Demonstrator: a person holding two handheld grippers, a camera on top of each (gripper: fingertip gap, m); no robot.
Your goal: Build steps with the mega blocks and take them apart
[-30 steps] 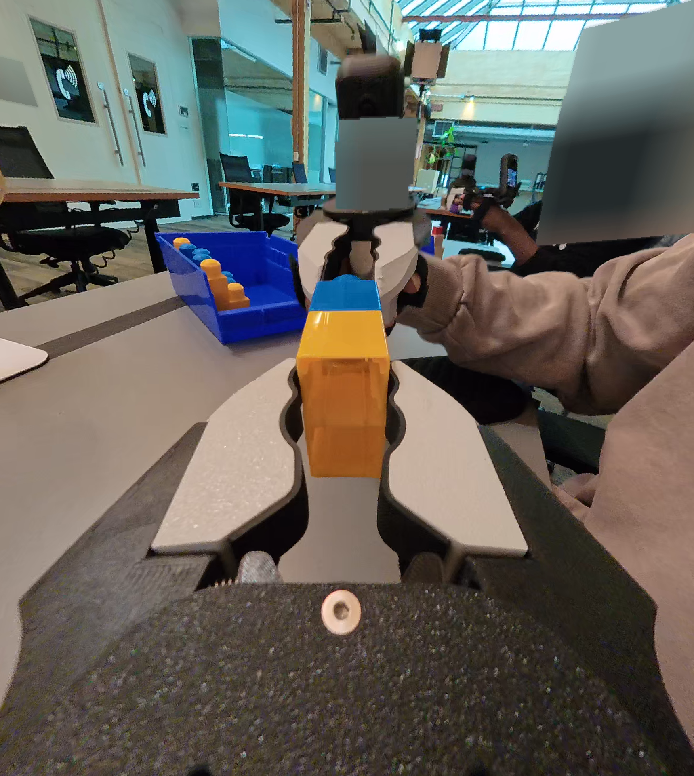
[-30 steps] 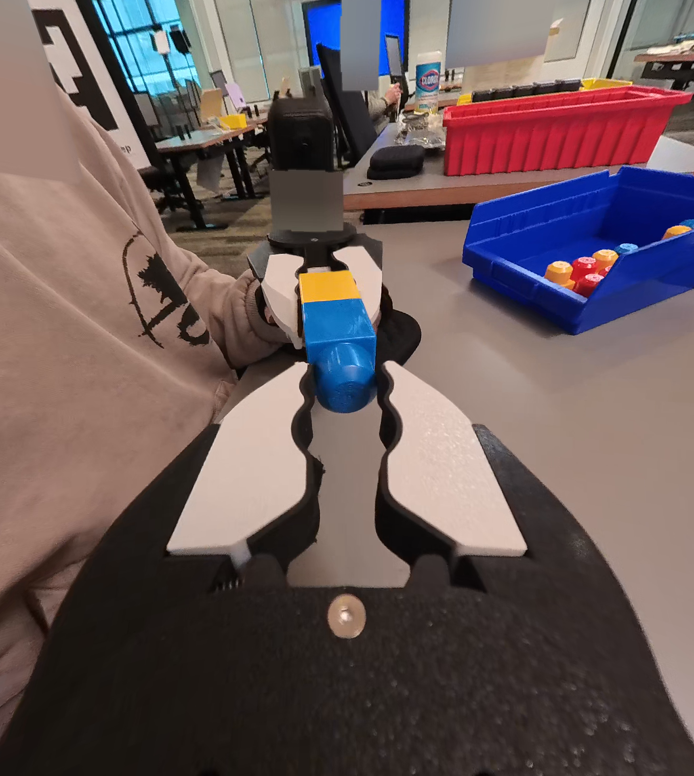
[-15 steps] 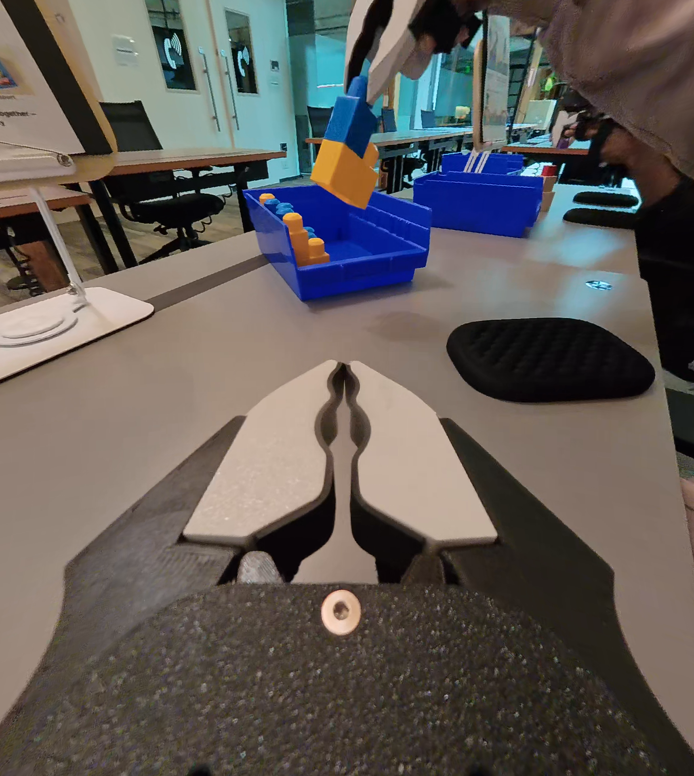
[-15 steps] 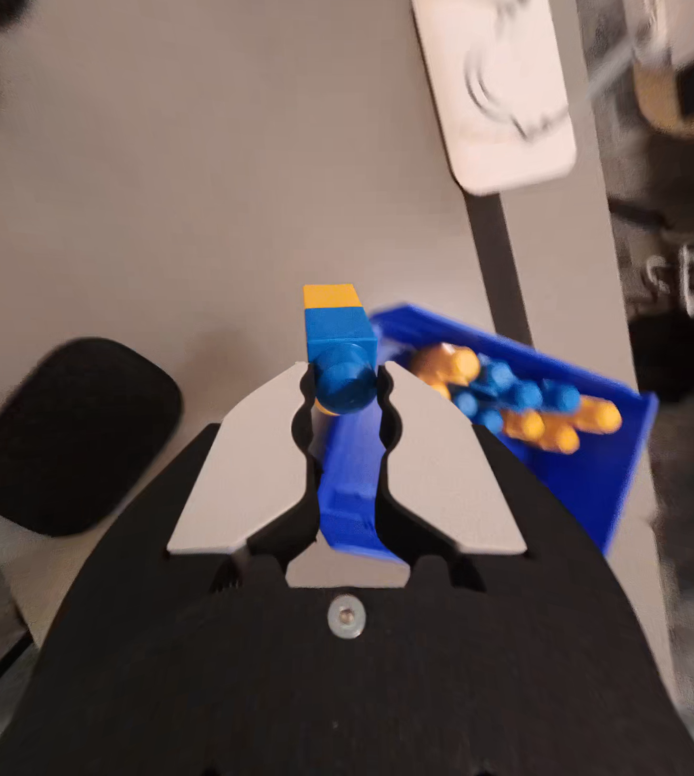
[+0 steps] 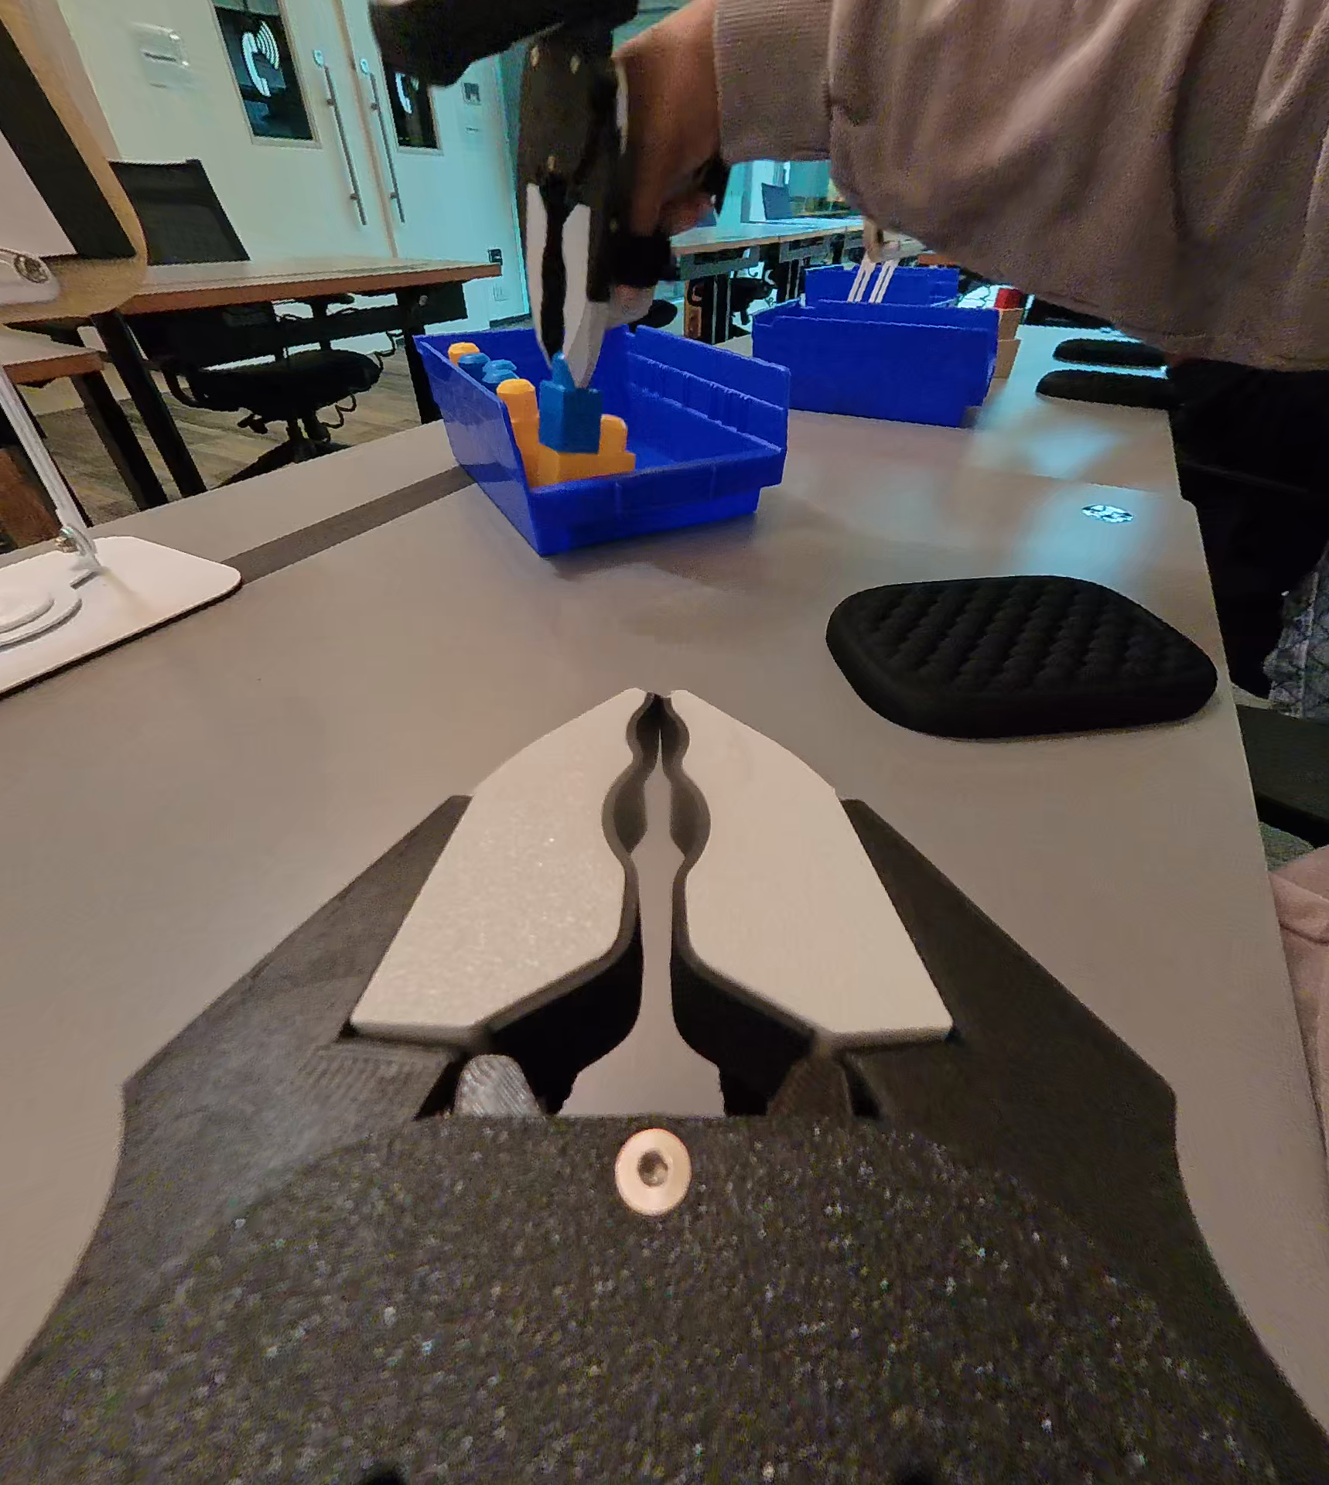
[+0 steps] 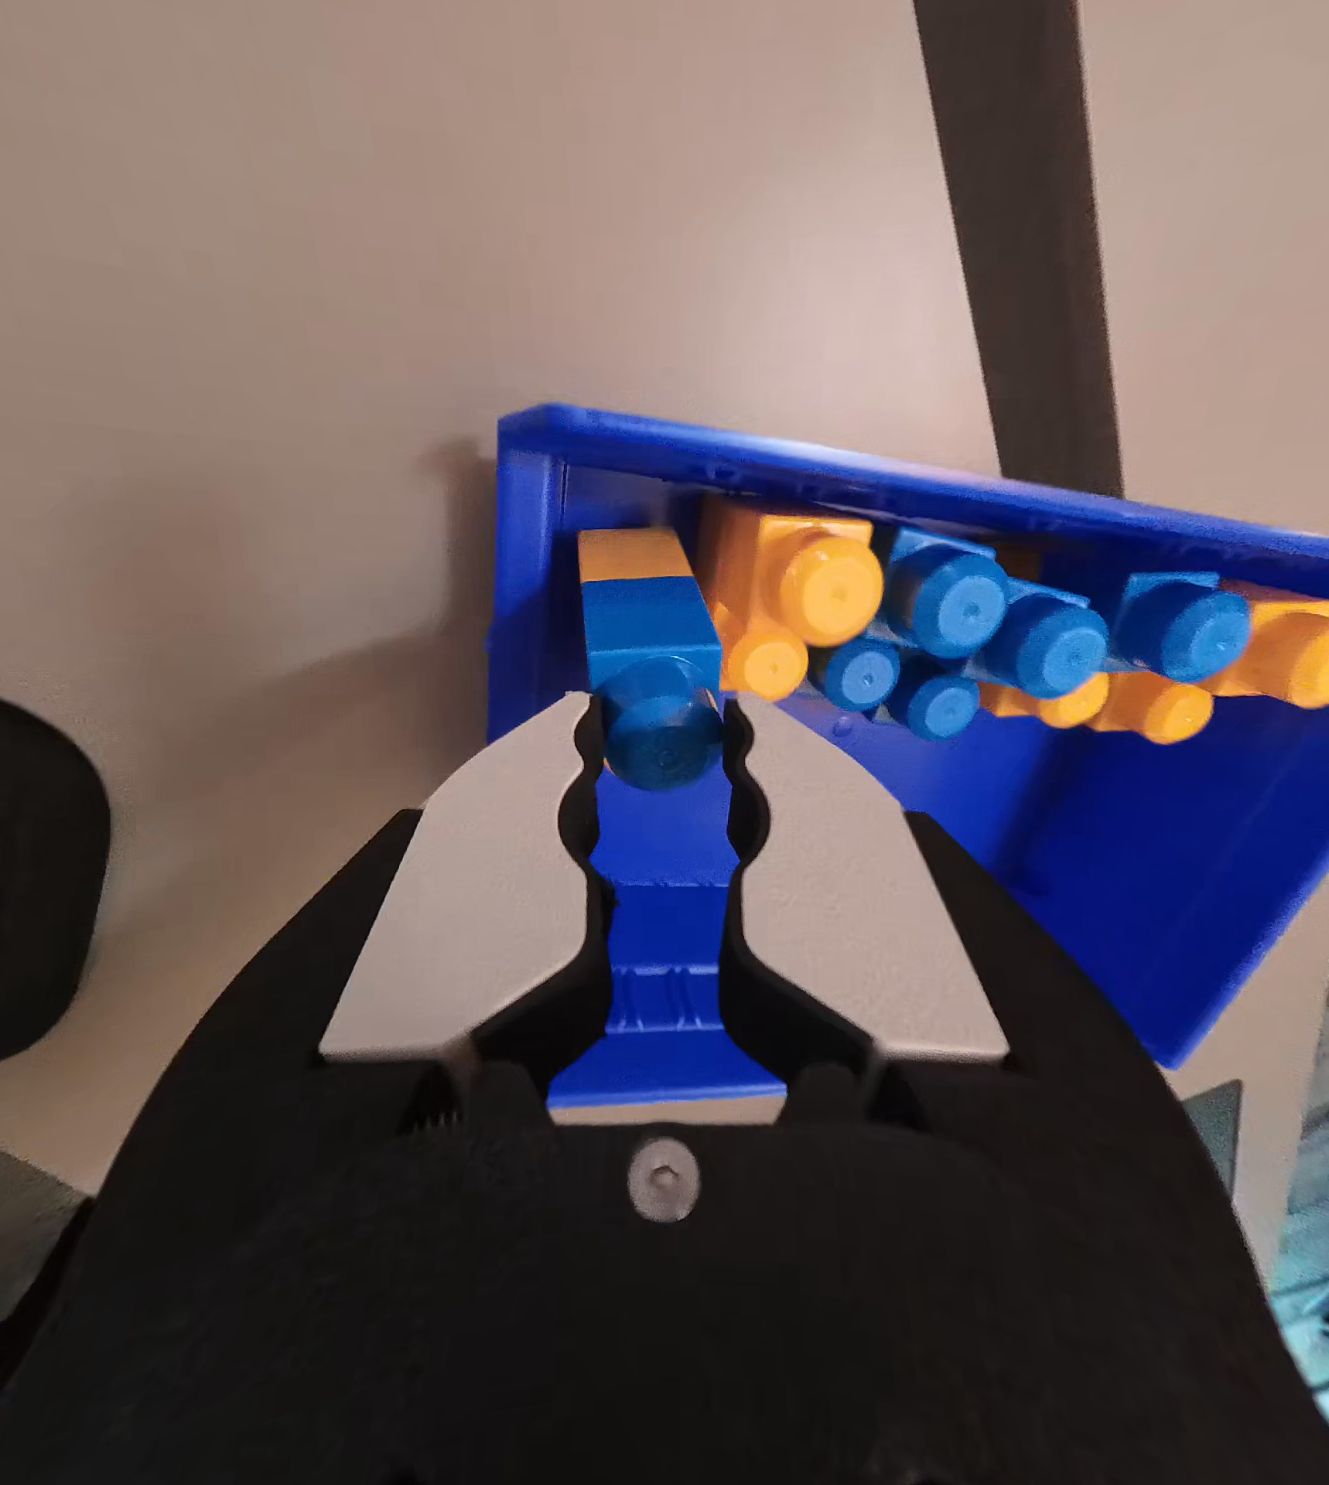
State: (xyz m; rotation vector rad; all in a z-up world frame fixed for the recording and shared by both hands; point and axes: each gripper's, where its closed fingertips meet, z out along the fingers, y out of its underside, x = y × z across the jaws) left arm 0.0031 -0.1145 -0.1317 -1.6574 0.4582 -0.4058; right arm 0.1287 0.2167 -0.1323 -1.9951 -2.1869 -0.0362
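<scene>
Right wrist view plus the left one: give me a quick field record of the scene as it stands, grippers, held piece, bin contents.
right gripper: shut on blue block, pinching its stud
held piece: blue block joined to an orange block, inside the blue bin
bin contents: more blue and orange blocks along one wall
left gripper: shut, empty, above the grey table
nearby: black pad
</scene>
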